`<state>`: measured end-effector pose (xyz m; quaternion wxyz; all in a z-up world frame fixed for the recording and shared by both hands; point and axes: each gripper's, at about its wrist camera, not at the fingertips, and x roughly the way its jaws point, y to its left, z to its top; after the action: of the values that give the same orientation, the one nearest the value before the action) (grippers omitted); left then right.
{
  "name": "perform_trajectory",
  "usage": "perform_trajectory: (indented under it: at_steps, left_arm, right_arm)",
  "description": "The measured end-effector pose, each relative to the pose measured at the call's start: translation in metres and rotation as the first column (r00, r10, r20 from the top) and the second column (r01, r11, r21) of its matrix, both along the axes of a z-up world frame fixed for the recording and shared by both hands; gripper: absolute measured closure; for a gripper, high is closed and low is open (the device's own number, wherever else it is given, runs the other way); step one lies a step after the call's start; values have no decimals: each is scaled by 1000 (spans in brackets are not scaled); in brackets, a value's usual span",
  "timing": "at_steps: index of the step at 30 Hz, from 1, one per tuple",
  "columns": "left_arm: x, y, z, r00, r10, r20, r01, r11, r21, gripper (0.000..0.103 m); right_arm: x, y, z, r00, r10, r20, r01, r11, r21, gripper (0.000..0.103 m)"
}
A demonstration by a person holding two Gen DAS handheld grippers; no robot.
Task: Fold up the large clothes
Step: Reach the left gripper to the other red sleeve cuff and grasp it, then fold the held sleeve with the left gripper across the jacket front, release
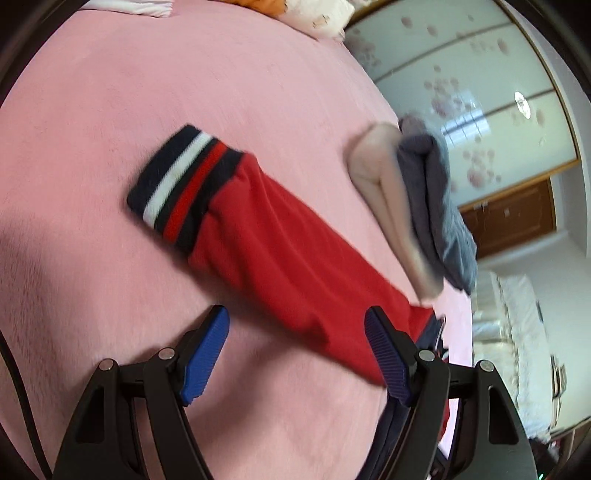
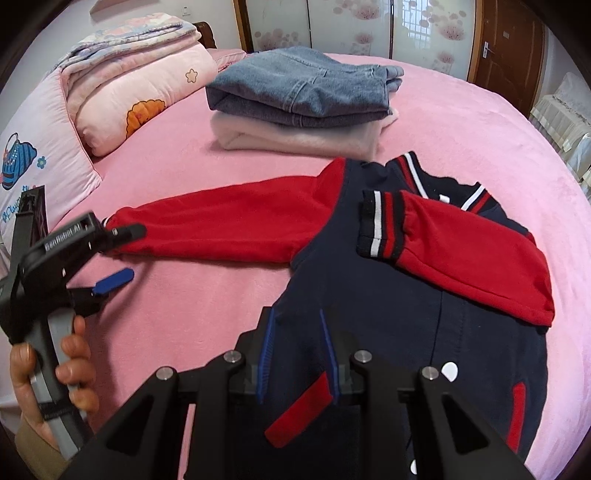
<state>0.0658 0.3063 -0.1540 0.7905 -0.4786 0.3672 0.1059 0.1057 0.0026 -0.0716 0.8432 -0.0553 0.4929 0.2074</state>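
A bed covered in a pink blanket (image 2: 192, 295) carries the work, with patterned wardrobe doors (image 2: 369, 26) behind its far edge and folded pink quilts (image 2: 136, 85) at its far left corner. The left tongs (image 1: 297, 332) stand wide, blue pads (image 1: 207, 354) parted and nothing between them, hovering just above the outstretched red sleeve (image 1: 280, 258); in the right wrist view the same left tongs (image 2: 123, 254) sit at that sleeve's cuff end, near the bed's left edge, one finger close to the cuff, contact not determinable. The right tongs (image 2: 299, 354) are narrow, nearly closed over the navy body of the varsity jacket (image 2: 388, 314); whether fabric is pinched cannot be told. The jacket lies flat near the middle of the bed, toward the near edge. Its other sleeve (image 2: 461, 254) is already folded across the chest, striped cuff (image 2: 380, 225) uppermost. A stack of folded garments (image 2: 303, 110), denim on top, lies beyond the jacket toward the far edge. Judgement: the sleeve-folding step is in hand, one sleeve done and one remaining. The next move calls for the left tongs to close on the striped cuff (image 1: 181, 184) and carry it across the body, without dragging the jacket out of line.
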Motion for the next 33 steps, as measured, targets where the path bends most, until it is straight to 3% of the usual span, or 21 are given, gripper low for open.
perform_trajectory:
  at_steps: [1,3,4,6,8,11,16,20,21,25,28,30,33]
  left_arm:
    - [2,3,-1,1000,15,-7,-15,1000,15,38]
    - [10,6,-3,997,47,-59,-43,997,65,83]
    - [13,8,-5,995,57,-81,-52,996,70,92]
    - [13,13,-9,992,90,-86,-87,995,38,97]
    - [14,10,-1,990,107,-89,-101,993,67,98]
    - [21,-13,30,994,81,-68,-67,980,185,98]
    - [53,-77,90,995,-96,15,87,952,293,98]
    - [81,-146,119,963,-267,48,234,907,351,98]
    - [90,-170,123,946,-321,48,281,886,370,98]
    - [108,-238,117,887,-462,-1,426,817,389,98]
    - [118,-280,92,832,-546,-97,538,754,377,78]
    - [118,-303,73,787,-592,-174,609,703,368,51]
    - [110,-314,58,754,-616,-228,653,664,364,38]
  right_arm:
    - [1,0,-2,1000,-1,-6,1,1000,2,79]
    - [2,-2,-7,1000,-5,-20,5,1000,5,79]
    - [2,-3,-9,1000,-7,-27,7,1000,9,79]
    - [3,-7,-11,999,-13,-36,14,1000,18,79]
    - [3,-12,-11,999,-18,-40,20,999,28,79]
    - [3,-24,-9,999,-37,-37,38,998,48,79]
    - [8,-61,-5,994,-104,-36,107,990,88,79]
    - [11,-94,0,985,-167,-31,170,979,115,79]
    - [12,-105,2,982,-189,-28,191,974,122,79]
    - [12,-142,6,965,-261,-23,261,955,138,79]
    - [12,-169,2,950,-310,-35,311,940,139,79]
    - [12,-183,-3,941,-336,-48,340,931,135,79]
    - [10,-200,-10,929,-364,-73,371,919,136,79]
